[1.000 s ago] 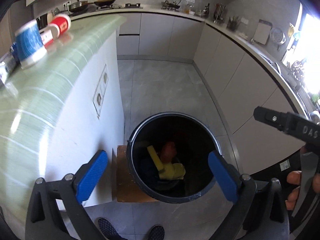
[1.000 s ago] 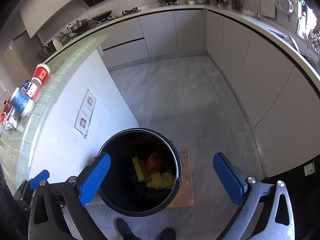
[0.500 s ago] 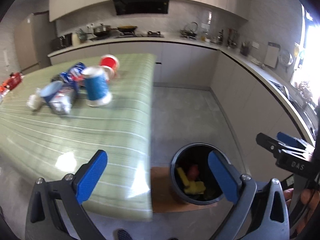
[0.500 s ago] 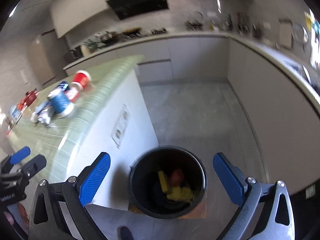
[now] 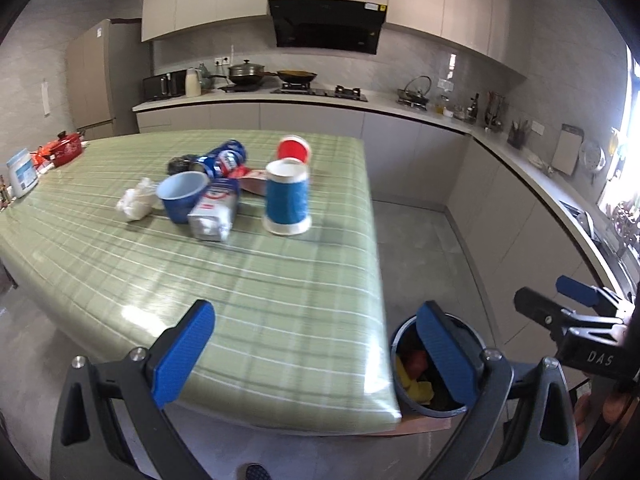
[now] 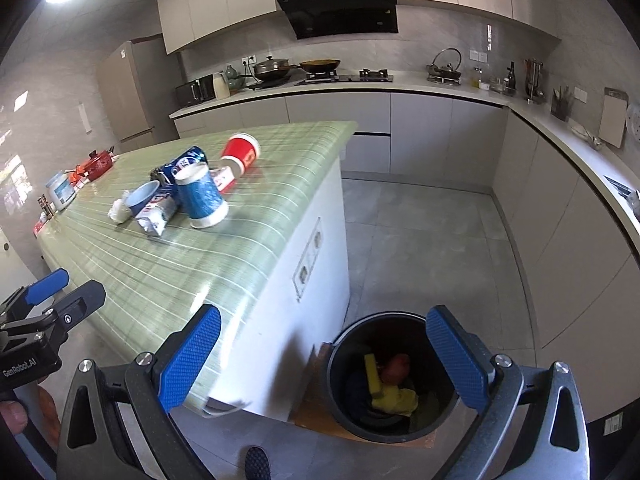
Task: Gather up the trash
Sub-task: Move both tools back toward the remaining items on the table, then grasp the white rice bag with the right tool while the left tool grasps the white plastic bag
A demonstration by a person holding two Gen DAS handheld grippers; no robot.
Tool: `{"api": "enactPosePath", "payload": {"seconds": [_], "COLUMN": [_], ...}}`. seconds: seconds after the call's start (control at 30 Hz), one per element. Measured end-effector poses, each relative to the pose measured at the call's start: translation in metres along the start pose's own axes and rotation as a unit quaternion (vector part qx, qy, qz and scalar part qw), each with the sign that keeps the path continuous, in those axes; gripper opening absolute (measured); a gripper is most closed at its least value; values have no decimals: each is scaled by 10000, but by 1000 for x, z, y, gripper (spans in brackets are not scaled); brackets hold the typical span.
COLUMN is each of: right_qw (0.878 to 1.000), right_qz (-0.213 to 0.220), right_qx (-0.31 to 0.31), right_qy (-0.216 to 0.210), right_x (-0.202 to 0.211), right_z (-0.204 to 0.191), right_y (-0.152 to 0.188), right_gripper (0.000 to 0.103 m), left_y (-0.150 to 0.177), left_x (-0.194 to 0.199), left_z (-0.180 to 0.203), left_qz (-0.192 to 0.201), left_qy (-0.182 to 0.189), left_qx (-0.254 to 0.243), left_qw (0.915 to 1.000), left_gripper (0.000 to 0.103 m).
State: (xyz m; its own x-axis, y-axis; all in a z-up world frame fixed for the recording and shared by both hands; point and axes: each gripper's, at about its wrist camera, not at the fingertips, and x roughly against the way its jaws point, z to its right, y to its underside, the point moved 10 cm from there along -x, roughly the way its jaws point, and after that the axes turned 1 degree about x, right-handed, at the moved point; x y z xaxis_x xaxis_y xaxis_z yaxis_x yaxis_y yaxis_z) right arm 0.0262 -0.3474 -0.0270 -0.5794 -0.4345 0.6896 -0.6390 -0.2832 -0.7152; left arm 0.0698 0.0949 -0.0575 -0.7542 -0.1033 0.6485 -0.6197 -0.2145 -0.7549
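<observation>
Closest to us, our left gripper [image 5: 316, 354] has its blue fingers spread wide with nothing between them, and our right gripper [image 6: 324, 354] is spread wide and bare too. Just below and in front of the right one, the black bin [image 6: 394, 372] sits on the floor beside the white end of the island, and we can see yellow and red bits lying inside it. In the left view the bin [image 5: 434, 364] peeks out just past the corner of the green striped table [image 5: 280, 320]. Farther along the table top the trash waits in a little heap: a tall blue cup [image 5: 287, 203] standing upside down, a light blue cup [image 5: 181, 196] tipped on its side, a squashed milk carton [image 5: 214, 214] touching it, a crumpled white tissue [image 5: 136, 200], a blue can [image 5: 224, 158] lying down, and a red cup [image 5: 294, 149] on its side at the back. We think we are between trips, with both claws free and ready for the next piece. The tall blue cup is the nearest thing, so next we should reach out over the table, put the fingers on both sides of it, and squeeze gently so it does not tip. Far behind are the stove and the counter.
</observation>
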Motion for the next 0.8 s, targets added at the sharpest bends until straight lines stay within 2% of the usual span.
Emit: {"api": "enactPosePath", "payload": {"seconds": [0.33,0.6,0.8], "right_qw": [9997,9995,9995], "right_qz": [88,50,-15], "right_qx": [226,325,317], "right_qy": [21,35,-13], "right_x": [-10,-37,-63], "right_z": [-73,-129,-169], "right_y": [-23,-35,-42], "right_gripper": [103,103,103], "left_y": [-13,-19,-22], "left_x": [-13,-30,-45], "left_z": [-83,-140,-179], "left_qz": [-11,-88,-144], "left_qy": [-124,-131,-155], "left_qx": [143,198,220], "left_qw": [9998,9997,9995], "left_gripper": [101,101,96]}}
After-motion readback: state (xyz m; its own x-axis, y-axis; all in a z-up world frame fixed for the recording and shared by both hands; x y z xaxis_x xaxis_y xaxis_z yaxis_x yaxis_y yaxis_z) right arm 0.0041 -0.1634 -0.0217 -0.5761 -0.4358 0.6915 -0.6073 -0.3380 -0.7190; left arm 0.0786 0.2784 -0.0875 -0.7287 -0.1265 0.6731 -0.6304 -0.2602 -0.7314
